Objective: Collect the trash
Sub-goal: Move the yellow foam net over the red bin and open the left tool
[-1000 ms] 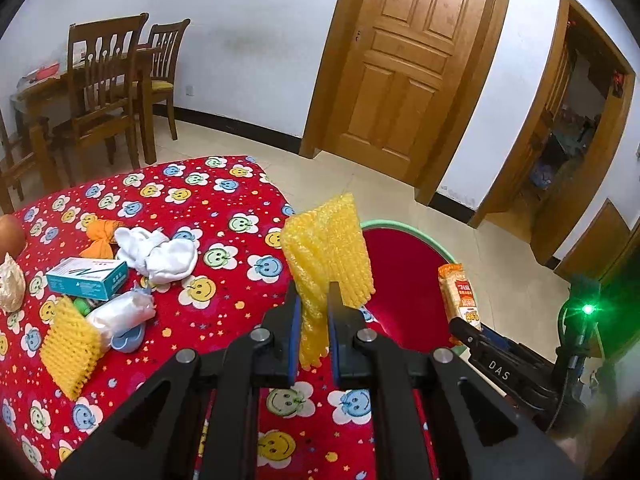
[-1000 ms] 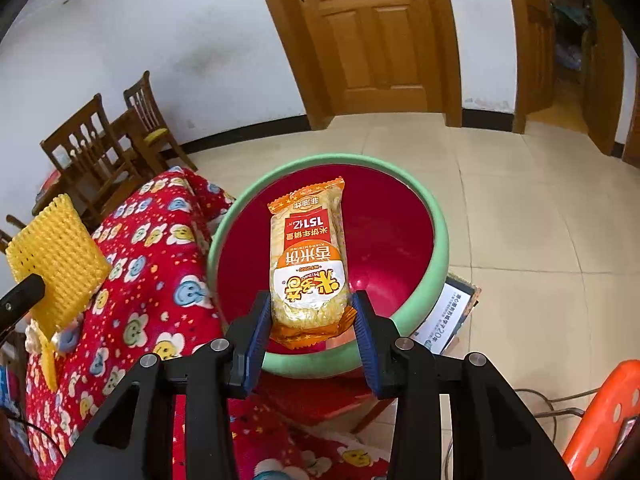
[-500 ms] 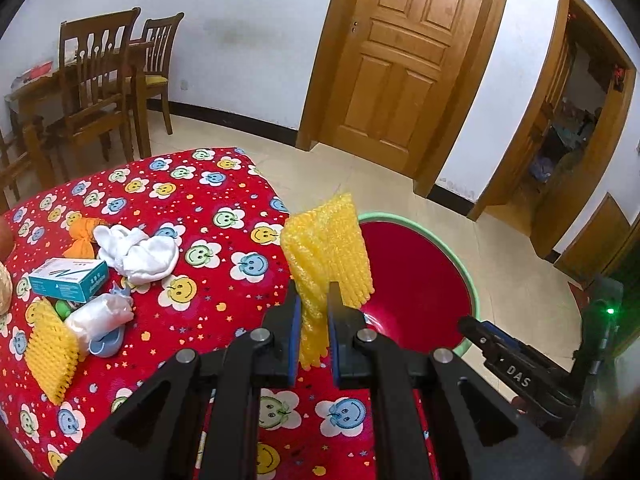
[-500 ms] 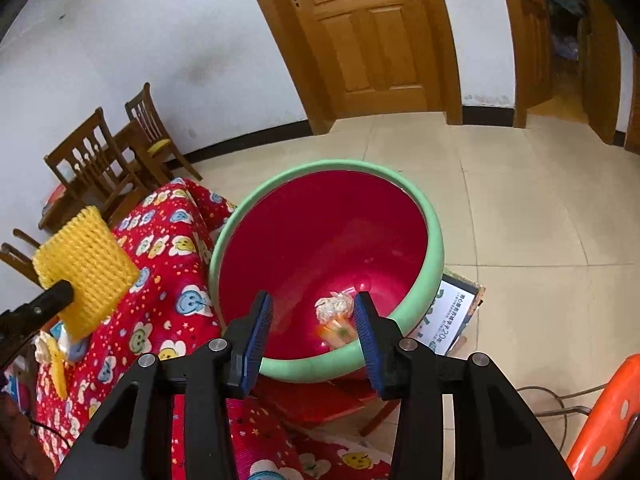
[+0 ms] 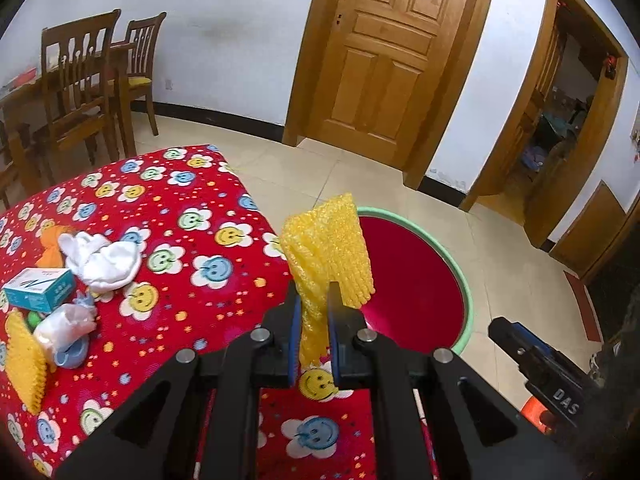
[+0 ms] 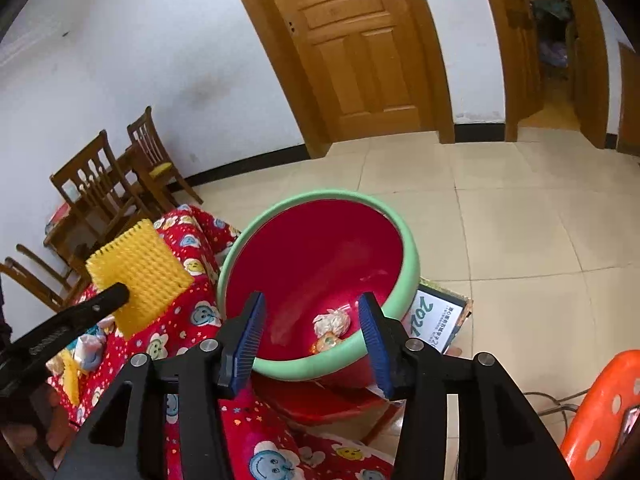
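Note:
My left gripper is shut on a yellow foam net sleeve and holds it above the table edge, next to the red basin with a green rim. The sleeve and the left gripper also show in the right wrist view. My right gripper is open and empty above the near rim of the basin. A snack packet and a crumpled wrapper lie at the basin's bottom.
On the red smiley tablecloth lie a white cloth, a teal box, a plastic bag, an orange scrap and another yellow foam net. Wooden chairs stand behind. An orange stool is at right.
My right gripper opened and dropped the snack packet into the basin, then drew back a little. My left gripper carried the yellow sleeve closer to the basin.

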A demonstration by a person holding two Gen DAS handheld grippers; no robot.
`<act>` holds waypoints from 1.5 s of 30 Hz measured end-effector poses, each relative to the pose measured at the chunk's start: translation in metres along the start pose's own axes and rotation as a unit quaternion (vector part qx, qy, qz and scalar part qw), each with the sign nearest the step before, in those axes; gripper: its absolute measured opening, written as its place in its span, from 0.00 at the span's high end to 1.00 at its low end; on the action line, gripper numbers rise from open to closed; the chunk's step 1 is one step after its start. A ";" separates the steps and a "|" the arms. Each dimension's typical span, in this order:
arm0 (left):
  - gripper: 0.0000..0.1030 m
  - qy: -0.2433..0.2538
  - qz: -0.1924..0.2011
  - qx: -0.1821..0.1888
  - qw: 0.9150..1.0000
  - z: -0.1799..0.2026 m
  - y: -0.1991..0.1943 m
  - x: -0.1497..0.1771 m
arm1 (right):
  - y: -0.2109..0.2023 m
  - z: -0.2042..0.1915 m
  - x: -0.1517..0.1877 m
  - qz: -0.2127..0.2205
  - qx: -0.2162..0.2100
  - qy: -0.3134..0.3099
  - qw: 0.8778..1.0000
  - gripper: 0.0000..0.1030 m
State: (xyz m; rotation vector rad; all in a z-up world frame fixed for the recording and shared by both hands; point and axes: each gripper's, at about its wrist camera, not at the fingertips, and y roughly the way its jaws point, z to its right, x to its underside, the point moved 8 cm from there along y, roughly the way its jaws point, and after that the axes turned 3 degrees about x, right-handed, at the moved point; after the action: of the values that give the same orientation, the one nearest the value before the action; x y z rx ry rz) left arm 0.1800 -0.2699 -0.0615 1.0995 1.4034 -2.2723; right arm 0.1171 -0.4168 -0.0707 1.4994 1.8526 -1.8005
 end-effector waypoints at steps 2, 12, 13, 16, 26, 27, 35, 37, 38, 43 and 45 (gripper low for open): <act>0.90 0.002 -0.007 0.001 1.000 0.004 0.008 0.001 | -0.001 0.003 0.000 0.001 0.004 0.004 1.000 0.51; 0.89 0.017 -0.030 0.001 0.999 0.019 0.039 0.004 | 0.004 0.021 0.005 -0.011 0.016 0.025 1.000 0.50; 0.84 0.018 -0.034 0.000 0.999 0.020 0.041 0.005 | 0.003 0.021 0.006 -0.011 0.016 0.026 0.999 0.50; 0.62 0.020 -0.037 -0.004 0.999 0.020 0.042 0.007 | 0.003 0.020 0.005 -0.012 0.015 0.027 0.999 0.50; 0.55 0.020 -0.027 -0.016 0.999 0.014 0.024 0.007 | -0.002 0.016 0.005 -0.011 0.007 0.026 1.000 0.46; 0.55 0.018 -0.026 -0.017 0.999 0.012 0.022 0.007 | -0.002 0.015 0.005 -0.010 0.007 0.026 1.000 0.45; 0.50 -0.002 -0.010 -0.025 1.000 -0.004 -0.010 0.008 | -0.013 0.000 0.008 -0.006 -0.010 0.014 1.000 0.45; 0.47 -0.006 -0.002 -0.029 1.000 -0.009 -0.020 0.008 | -0.016 -0.005 0.010 -0.006 -0.014 0.010 1.000 0.45; 0.46 -0.006 -0.001 -0.033 0.999 -0.012 -0.024 0.008 | -0.017 -0.008 0.010 -0.006 -0.017 0.008 1.000 0.45; 0.44 -0.011 -0.002 -0.054 0.998 -0.030 -0.041 0.013 | -0.023 -0.023 0.015 -0.007 -0.030 -0.002 1.000 0.41; 0.44 -0.019 -0.002 -0.065 0.998 -0.041 -0.049 0.016 | -0.025 -0.030 0.017 -0.009 -0.037 -0.008 0.999 0.40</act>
State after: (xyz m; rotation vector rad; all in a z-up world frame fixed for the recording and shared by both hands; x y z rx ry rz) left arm 0.1602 -0.2079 -0.0505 1.0080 1.5157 -2.1595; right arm 0.1062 -0.3780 -0.0578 1.4440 1.9088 -1.7260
